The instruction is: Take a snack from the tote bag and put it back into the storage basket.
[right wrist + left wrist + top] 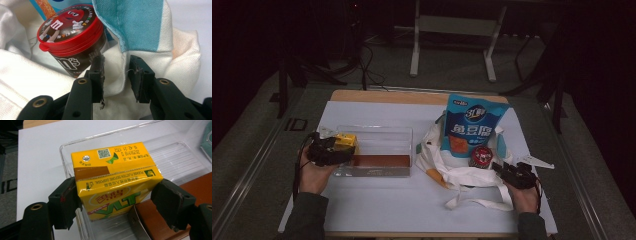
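The left tool (117, 202) is sitting at the near left corner of the clear plastic bin (175, 157), its two black jaws standing on either side of a yellow drink carton (115, 177). The left jaw is pressing the carton's side; the right jaw is lying just beside the other side, and I cannot tell whether it is touching. The carton is standing inside the bin's left end, tilted a little, with its printed top facing up. A reddish-brown box (160, 217) is lying along the bin's near wall, just right of the carton. In the high view the left tool (328, 151) is resting at the bin's left end, the person's left hand (312, 175) gripping it from the near side.

The right tool (115, 75) is standing with its jaws partly spread around a fold of the white cloth bag (30, 75), the cloth passing between them; whether the pads are pinching it I cannot tell. Just left and beyond the jaws, a brown candy tub (72, 45) with a red lid is leaning on the bag. A blue snack pouch (474, 125) is lying on the far part of the bag, and both are resting on the right half of the counter (382, 205).
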{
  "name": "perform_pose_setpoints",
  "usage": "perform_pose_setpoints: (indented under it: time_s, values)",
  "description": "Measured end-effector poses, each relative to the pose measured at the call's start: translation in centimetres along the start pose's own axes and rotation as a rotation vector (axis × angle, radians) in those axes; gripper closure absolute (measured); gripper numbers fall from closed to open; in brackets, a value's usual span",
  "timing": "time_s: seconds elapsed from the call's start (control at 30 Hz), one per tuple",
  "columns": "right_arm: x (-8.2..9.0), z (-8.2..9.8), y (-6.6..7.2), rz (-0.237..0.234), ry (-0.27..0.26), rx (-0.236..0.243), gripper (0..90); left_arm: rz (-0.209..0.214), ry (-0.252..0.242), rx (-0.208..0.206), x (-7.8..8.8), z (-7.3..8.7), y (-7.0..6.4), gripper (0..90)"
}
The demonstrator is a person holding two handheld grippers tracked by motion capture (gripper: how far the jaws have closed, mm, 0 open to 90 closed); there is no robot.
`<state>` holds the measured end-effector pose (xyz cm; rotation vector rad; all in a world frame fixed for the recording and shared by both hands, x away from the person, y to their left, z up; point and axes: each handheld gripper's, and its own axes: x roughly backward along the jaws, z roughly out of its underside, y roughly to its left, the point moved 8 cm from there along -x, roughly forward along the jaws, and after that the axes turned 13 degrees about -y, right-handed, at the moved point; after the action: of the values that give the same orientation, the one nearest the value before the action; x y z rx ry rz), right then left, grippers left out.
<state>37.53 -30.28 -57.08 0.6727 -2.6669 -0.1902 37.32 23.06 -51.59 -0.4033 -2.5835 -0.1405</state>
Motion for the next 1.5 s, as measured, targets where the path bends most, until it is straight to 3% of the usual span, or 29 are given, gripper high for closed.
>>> perform_pose_setpoints:
  time_s: [0.2,0.5,0.7,0.8,0.87,0.97,1.27,1.5]
  values:
    - [0.0,0.0,0.0,-0.001,-0.001,-0.001,65.3,-0.009,0.001,-0.006,-0.1,-0.1,0.0,24.0]
    - [0.0,0.0,0.0,-0.001,-0.001,-0.002,65.3,0.001,-0.006,0.020,-0.1,-0.4,0.1,22.5]
    - [0.0,0.0,0.0,-0.001,0.000,-0.002,65.3,0.001,-0.010,-0.002,-0.1,-0.6,-0.1,21.9]
    - [0.0,0.0,0.0,-0.001,-0.001,-0.002,65.3,0.005,-0.014,0.009,-0.2,-0.7,0.0,20.9]
    - [0.0,0.0,0.0,-0.002,0.000,-0.001,65.3,-0.019,-0.028,0.005,0.0,-0.9,0.2,17.6]
    - [0.0,0.0,0.0,0.000,0.000,-0.002,65.3,-0.005,-0.057,0.012,0.6,-1.5,0.2,19.4]
    - [0.0,0.0,0.0,0.000,0.000,-0.001,65.3,-0.006,-0.072,-0.001,0.9,-2.0,0.2,20.2]
    - [-0.1,0.0,0.0,-0.003,0.001,-0.002,65.2,0.003,-0.113,0.002,1.3,-3.1,0.3,23.6]
